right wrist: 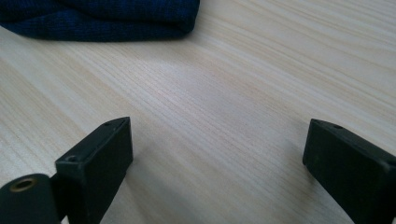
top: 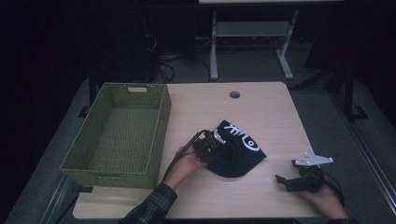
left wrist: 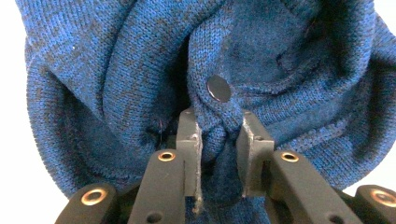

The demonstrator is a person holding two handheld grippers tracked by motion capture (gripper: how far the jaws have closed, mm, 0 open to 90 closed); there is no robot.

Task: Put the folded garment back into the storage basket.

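thing: dark blue knitted garment with white print, crumpled on the light wooden table, right of the green woven basket | axis: long side runs diagonally, far-left to near-right | left gripper: clamped on a knit fold below a black button | right gripper: jaws wide apart over bare wood, well apart from garment
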